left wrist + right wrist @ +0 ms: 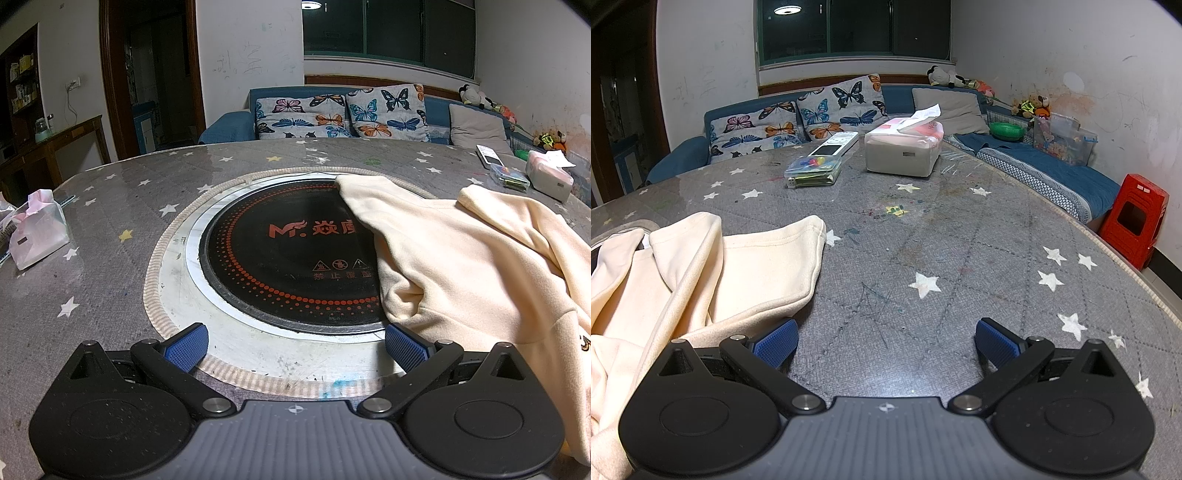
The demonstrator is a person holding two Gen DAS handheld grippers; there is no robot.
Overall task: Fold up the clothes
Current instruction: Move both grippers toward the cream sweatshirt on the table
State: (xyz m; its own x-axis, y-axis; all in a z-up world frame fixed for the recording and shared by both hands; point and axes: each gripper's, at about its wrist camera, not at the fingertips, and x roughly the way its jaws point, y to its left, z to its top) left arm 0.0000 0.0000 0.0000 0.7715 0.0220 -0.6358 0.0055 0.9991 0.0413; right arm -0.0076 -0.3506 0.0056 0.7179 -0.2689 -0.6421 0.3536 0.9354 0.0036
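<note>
A cream sweatshirt [480, 266] lies crumpled on the right of the table in the left wrist view, partly covering the black round cooktop [280, 251]. In the right wrist view the same garment [701, 273] lies at the left, a sleeve cuff pointing right. My left gripper [295, 347] is open and empty above the cooktop's metal rim, its right finger beside the garment's edge. My right gripper [886, 343] is open and empty over bare tablecloth, its left finger next to the garment's hem.
The grey star-print tablecloth [960, 240] covers the table. A tissue pack [905, 147], a clear plastic box [814, 171] and a remote [834, 144] lie at the far side. A pink bag [37, 229] sits at the left. A red stool [1134, 221] stands beyond the right edge.
</note>
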